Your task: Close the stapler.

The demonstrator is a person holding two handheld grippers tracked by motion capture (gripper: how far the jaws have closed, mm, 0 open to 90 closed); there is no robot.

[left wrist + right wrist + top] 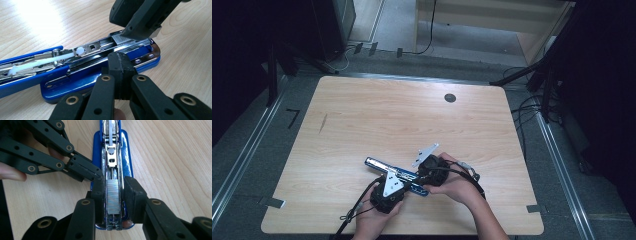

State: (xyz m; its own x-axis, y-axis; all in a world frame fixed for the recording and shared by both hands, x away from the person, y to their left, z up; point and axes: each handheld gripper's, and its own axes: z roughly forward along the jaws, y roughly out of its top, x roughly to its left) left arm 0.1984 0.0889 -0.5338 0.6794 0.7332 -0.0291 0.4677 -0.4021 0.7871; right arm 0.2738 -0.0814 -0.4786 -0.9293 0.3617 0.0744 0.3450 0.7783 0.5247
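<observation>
A blue stapler (pixel 377 164) lies swung open on the wooden table (pixel 412 110) in front of the person. Its metal magazine (pixel 111 157) faces up, with a silver staple strip (pixel 112 195) lying in the channel near the front end. My right gripper (pixel 113 192) straddles that end, one pad on each side of the strip, a small gap on the right, jaws open. My left gripper (pixel 119 62) is shut with nothing between its pads, and its tip rests against the stapler's side (pixel 82 77). The white pusher rod (pixel 37 63) lies along the open arm.
A round dark grommet (pixel 450 98) sits near the table's far edge, and a short dark mark (pixel 323 122) lies at the left. Cables (pixel 527 107) run over the floor beyond the right edge. Both of the person's hands (pixel 457 187) are at the near edge.
</observation>
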